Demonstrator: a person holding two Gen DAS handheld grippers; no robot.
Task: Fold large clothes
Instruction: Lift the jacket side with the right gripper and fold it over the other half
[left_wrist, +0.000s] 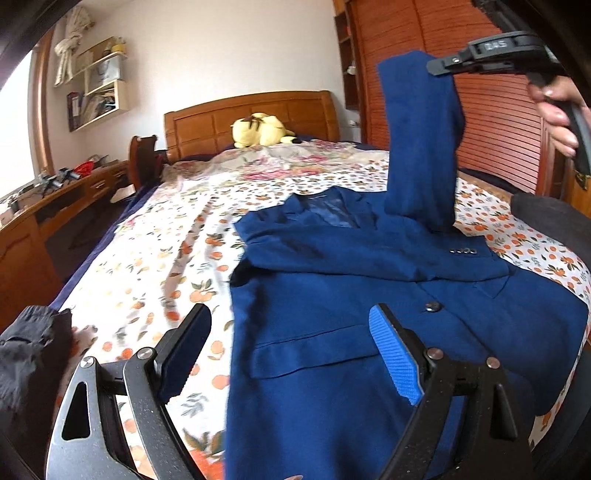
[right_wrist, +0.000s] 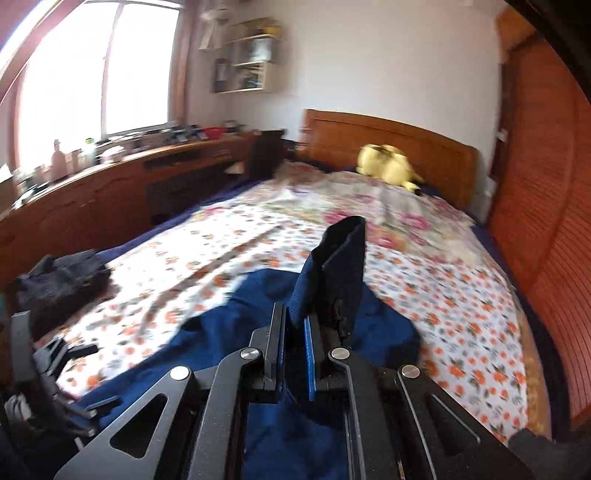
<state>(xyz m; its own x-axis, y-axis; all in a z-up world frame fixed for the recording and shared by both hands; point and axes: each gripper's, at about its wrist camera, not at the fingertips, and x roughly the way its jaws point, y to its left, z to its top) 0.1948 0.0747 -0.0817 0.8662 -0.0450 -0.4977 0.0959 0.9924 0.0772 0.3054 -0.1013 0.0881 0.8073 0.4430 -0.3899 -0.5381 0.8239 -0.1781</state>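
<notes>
A blue suit jacket (left_wrist: 351, 306) lies front-up on the bed's flowered sheet (left_wrist: 177, 236), one sleeve folded across its chest. Its other sleeve (left_wrist: 421, 147) is lifted high above the jacket, and my right gripper (left_wrist: 439, 68) is shut on the sleeve's cuff at the upper right of the left wrist view. In the right wrist view the cuff (right_wrist: 332, 266) stands up between the closed jaws of the right gripper (right_wrist: 295, 325), with the jacket (right_wrist: 258, 332) below. My left gripper (left_wrist: 291, 354) hovers open over the jacket's lower left edge, nothing between its fingers.
A dark garment (right_wrist: 62, 284) lies at the bed's left side. A yellow plush toy (left_wrist: 260, 129) sits by the wooden headboard (left_wrist: 251, 114). A wooden desk (left_wrist: 48, 206) with small items runs along the left, and a slatted wooden wardrobe (left_wrist: 491, 122) stands on the right.
</notes>
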